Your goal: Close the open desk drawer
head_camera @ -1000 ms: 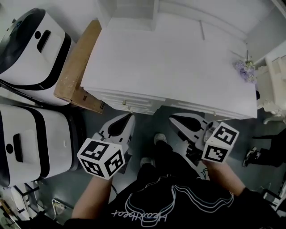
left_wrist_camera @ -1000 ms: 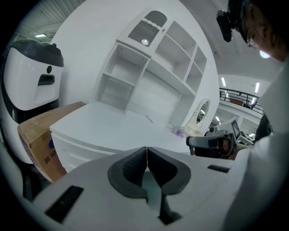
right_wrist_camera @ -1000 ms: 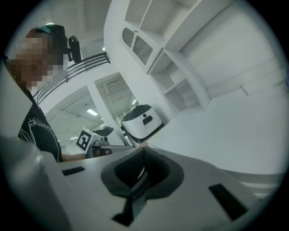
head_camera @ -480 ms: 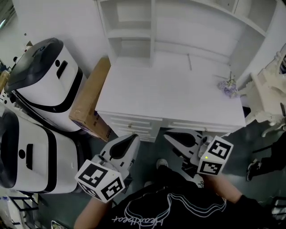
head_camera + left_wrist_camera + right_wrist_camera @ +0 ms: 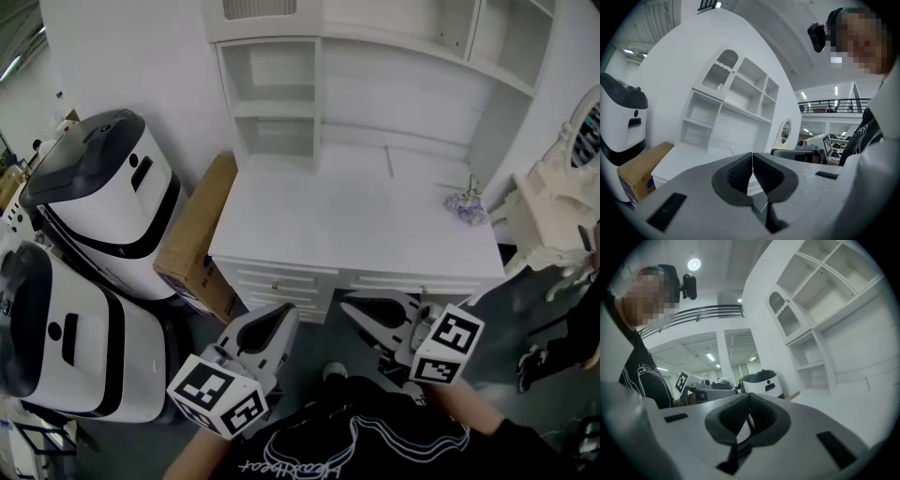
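A white desk [image 5: 356, 225] with a shelf hutch stands ahead of me. Its drawer fronts [image 5: 281, 282] run along the near edge, and none visibly sticks out from here. My left gripper [image 5: 286, 313] hangs below the left drawers, a little short of them, shut with nothing in it. To its right, my right gripper [image 5: 349, 302] is also shut and empty, just under the desk's front edge. In the left gripper view the left gripper [image 5: 752, 157] points at the desk [image 5: 689, 157]. In the right gripper view the right gripper [image 5: 750, 398] is tilted up past the hutch [image 5: 820, 357].
Two white-and-black machines [image 5: 103, 187] [image 5: 56, 337] stand at the left. A cardboard box [image 5: 192, 234] leans between them and the desk. A small purple flower ornament [image 5: 464, 202] sits on the desktop's right. White ornate furniture [image 5: 544, 225] stands at the right.
The head view has pulled back and tilted up, so the desk sits farther off and the hutch shelves show. Both grippers stay shut, low before the drawers.
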Demonstrator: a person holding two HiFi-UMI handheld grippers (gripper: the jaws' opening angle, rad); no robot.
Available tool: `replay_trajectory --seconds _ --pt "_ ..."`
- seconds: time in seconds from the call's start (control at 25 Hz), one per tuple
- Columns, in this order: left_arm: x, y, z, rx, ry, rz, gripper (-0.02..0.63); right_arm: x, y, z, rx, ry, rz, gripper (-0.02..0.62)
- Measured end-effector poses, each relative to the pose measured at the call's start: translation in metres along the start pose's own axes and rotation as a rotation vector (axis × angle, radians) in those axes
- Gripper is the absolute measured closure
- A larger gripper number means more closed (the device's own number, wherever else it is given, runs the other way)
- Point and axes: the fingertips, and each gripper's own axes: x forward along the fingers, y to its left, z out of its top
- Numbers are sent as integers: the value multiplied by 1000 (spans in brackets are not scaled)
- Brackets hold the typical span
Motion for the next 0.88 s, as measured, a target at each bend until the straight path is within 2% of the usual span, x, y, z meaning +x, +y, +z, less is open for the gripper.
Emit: replay_trajectory --seconds 0.88 --pt "-6 -8 0 48 4 20 600 4 4 -7 25 -12 21 589"
